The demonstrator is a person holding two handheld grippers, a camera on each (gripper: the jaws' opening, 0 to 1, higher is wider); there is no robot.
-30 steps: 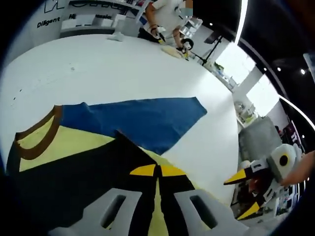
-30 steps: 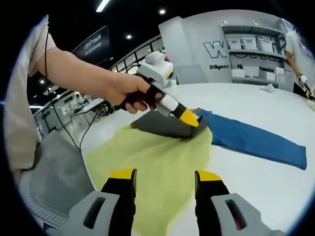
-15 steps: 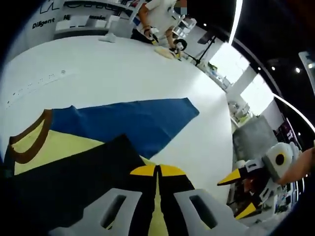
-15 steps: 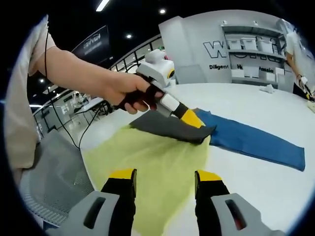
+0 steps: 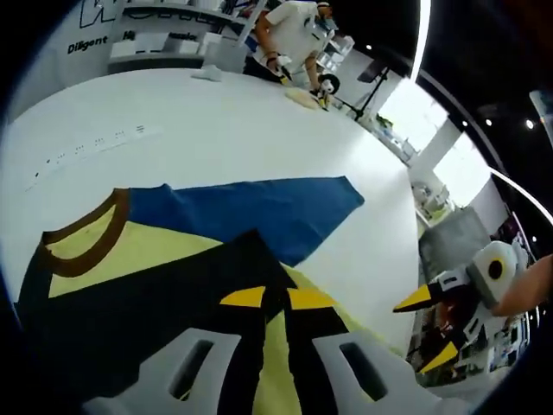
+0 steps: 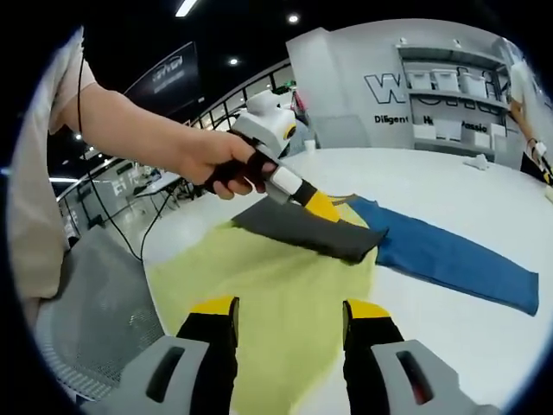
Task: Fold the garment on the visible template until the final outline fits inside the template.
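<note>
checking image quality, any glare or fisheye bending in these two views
Left gripper view: bright windows at the right are blown out, and the white table edge curves strongly; the blue sleeve stays sharp. Right gripper view: ceiling lights flare as small spots, the shelving bows, the yellow garment is evenly lit, without hard shadows.

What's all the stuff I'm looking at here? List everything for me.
garment: one, pale yellow body with a blue sleeve, a dark sleeve and a brown collar, spread on the table.
table: one, white, large and round, under the garment.
dotted markings: one faint line, on the table beyond the collar.
shelves with white boxes: one unit, white, on the far wall.
other person: one, in a white top, at the table's far edge.
left gripper: one, yellow fingers shut on the dark sleeve, held by a hand.
right gripper: one, yellow-tipped fingers open, above the yellow cloth.
</note>
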